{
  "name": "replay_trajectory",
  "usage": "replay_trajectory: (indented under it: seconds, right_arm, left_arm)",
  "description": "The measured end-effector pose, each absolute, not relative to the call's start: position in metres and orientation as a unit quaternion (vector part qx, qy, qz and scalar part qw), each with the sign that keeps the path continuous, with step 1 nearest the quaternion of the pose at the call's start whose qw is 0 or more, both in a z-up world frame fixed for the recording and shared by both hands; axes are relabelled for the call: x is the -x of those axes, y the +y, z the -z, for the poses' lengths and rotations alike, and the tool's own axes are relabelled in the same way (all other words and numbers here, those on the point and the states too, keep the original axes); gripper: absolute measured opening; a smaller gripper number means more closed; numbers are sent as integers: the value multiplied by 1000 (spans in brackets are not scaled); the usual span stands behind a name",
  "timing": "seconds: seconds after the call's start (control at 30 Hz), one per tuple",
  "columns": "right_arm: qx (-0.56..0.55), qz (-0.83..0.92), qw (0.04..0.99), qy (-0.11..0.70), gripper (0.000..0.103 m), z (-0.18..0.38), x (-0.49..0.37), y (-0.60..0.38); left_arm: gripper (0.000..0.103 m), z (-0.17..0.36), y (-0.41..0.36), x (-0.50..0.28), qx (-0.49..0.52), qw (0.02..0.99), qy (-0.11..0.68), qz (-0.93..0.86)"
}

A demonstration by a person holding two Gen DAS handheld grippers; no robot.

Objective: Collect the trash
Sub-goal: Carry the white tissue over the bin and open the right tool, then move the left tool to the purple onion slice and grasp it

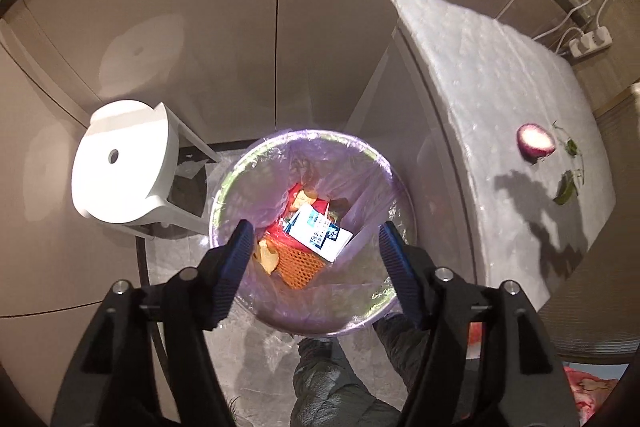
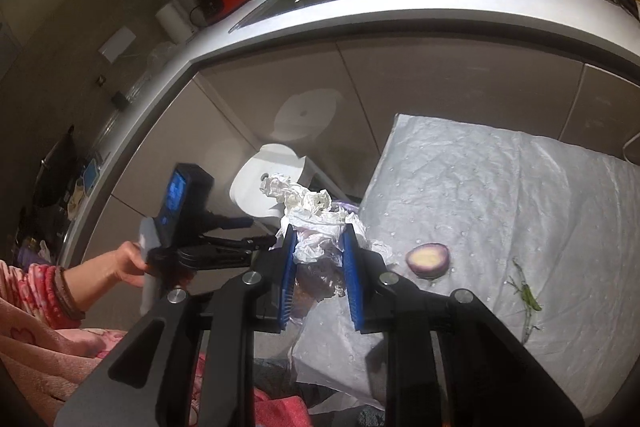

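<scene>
A crumpled wad of white tissue [image 2: 308, 215], mixed with clear plastic film, is pinched between the blue pads of the right gripper [image 2: 319, 267], held narrow, above the near edge of the worktop [image 2: 500, 195], which is covered in silvery padded sheet. On that sheet lie a halved red onion [image 2: 428, 260], cut face up, and some green stems [image 2: 526, 297] a little further to the right. The left gripper [image 1: 316, 259] stands wide and empty, straight above the round bin [image 1: 240, 179] lined with a purple bag. In the bin lie a white and blue carton [image 1: 320, 233], orange foam netting [image 1: 298, 261], peel and red wrappers. A white stool [image 1: 120, 167] stands just beside the bin.
</scene>
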State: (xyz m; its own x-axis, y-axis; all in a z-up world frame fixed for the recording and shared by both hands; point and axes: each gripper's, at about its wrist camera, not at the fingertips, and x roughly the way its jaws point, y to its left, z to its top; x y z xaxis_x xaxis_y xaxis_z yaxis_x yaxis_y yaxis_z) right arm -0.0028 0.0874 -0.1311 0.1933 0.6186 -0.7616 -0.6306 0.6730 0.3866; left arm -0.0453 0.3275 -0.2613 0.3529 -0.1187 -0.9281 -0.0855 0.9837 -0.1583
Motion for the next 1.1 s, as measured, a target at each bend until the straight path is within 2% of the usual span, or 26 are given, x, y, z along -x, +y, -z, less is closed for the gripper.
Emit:
replay_trajectory:
  seconds: [0.13, 0.3, 0.53, 0.6, 0.67, 0.9, 1.1]
  right_arm:
    - [41, -425, 745, 512, 22, 169, 10, 140]
    - [96, -445, 710, 537, 22, 219, 20, 203]
    - [173, -424, 692, 558, 27, 270, 24, 253]
    - [185, -415, 685, 569, 37, 281, 24, 259]
    - [183, -409, 686, 574, 52, 286, 23, 259]
    - [125, -406, 704, 570, 65, 257, 10, 239]
    - [32, -382, 771, 509, 86, 174, -6, 162]
  left_arm:
    - [84, 213, 341, 74, 86, 845, 528, -21]
    - [90, 175, 357, 99, 107, 853, 507, -54]
    - [95, 157, 362, 119, 101, 861, 492, -82]
    - [95, 155, 362, 121, 96, 861, 492, -83]
    - [95, 155, 360, 122, 91, 862, 491, -84]
    - [95, 150, 353, 123, 80, 865, 490, -76]
    - [95, 143, 329, 113, 65, 875, 477, -47]
